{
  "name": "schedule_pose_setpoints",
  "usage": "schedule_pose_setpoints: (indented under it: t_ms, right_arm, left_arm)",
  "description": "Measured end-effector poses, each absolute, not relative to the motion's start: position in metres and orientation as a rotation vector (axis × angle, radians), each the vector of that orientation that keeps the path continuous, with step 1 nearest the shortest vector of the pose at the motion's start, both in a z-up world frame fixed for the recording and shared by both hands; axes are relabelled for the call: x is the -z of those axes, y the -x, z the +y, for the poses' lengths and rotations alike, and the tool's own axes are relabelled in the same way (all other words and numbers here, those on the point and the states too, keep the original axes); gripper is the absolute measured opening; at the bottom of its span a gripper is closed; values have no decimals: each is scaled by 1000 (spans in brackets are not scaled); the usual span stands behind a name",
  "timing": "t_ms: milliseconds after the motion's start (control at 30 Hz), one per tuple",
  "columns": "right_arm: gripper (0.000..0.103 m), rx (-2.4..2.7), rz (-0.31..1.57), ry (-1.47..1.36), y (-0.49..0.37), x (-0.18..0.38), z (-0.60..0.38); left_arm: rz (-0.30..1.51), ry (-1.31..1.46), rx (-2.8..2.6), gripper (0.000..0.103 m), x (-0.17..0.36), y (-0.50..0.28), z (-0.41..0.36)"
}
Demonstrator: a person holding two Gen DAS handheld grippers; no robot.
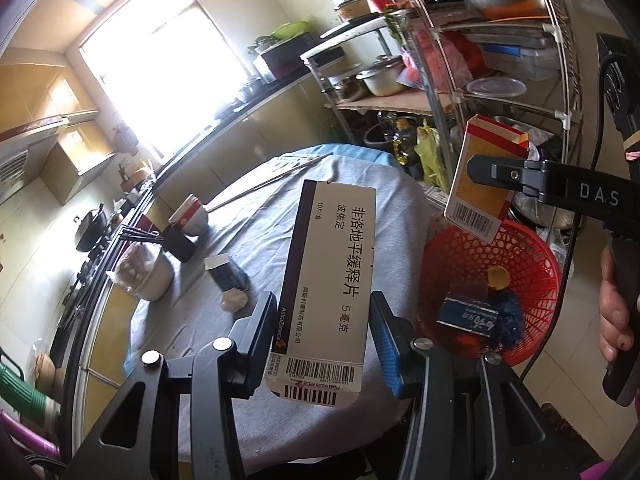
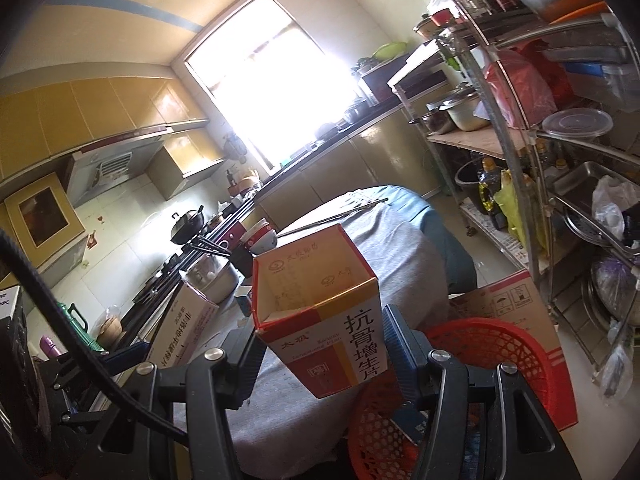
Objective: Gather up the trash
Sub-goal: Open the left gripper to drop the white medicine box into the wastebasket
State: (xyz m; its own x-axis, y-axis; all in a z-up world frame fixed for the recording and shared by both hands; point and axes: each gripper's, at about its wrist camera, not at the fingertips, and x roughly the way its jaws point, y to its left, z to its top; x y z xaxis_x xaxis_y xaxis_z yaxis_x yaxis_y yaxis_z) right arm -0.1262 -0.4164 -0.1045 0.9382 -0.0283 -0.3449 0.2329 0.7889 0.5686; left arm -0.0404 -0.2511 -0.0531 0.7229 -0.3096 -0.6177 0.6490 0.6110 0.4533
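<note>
1. The left gripper (image 1: 324, 340) pinches a long white cardboard medicine box with a black stripe and black Chinese print (image 1: 332, 276) between its blue pads; the box stands up, lifted above the round table with the grey cloth (image 1: 264, 216).
2. The right gripper (image 2: 320, 356) is clamped on an open red and yellow cardboard medicine box (image 2: 320, 316). In the left wrist view this box (image 1: 486, 182) hangs at about 12 o'clock from the red plastic mesh basket (image 1: 516, 248), just above its far rim.
3. The basket, at 3 o'clock from the left gripper beside the table edge, already holds some trash: a dark blue small carton (image 1: 468, 314), a blue crumpled thing and a yellow scrap (image 1: 498, 278).
4. So I judge the task is partly done: two boxes are in hand but not yet dropped.
5. On the cloth, at about 10 o'clock from the left gripper, a small open box with a dark pattern (image 1: 226, 274) and a crumpled white paper ball (image 1: 234, 300) are probably trash left to collect.
</note>
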Motion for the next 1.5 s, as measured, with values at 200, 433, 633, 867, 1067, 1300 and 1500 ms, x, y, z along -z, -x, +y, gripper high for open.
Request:
schedule_pose_setpoints:
  t_ms: [200, 433, 633, 867, 1067, 1300, 1500]
  right_arm:
    - [59, 170, 325, -667, 136, 107, -427]
    - [59, 193, 325, -681, 145, 111, -436]
    - [59, 216, 324, -693, 154, 116, -445]
    - [59, 239, 338, -715, 161, 125, -454]
    - [59, 259, 348, -732, 168, 133, -462]
    - [59, 276, 368, -769, 173, 146, -470]
    - [59, 286, 381, -781, 176, 152, -472]
  left_arm:
    - [534, -742, 613, 49, 61, 43, -266]
    - [535, -779, 642, 49, 68, 50, -282]
    - [535, -809, 669, 49, 75, 57, -295]
    - [539, -843, 695, 49, 85, 63, -309]
    - [547, -862, 709, 49, 92, 67, -318]
    - [565, -885, 721, 49, 104, 70, -324]
    - [583, -898, 729, 49, 112, 70, -330]
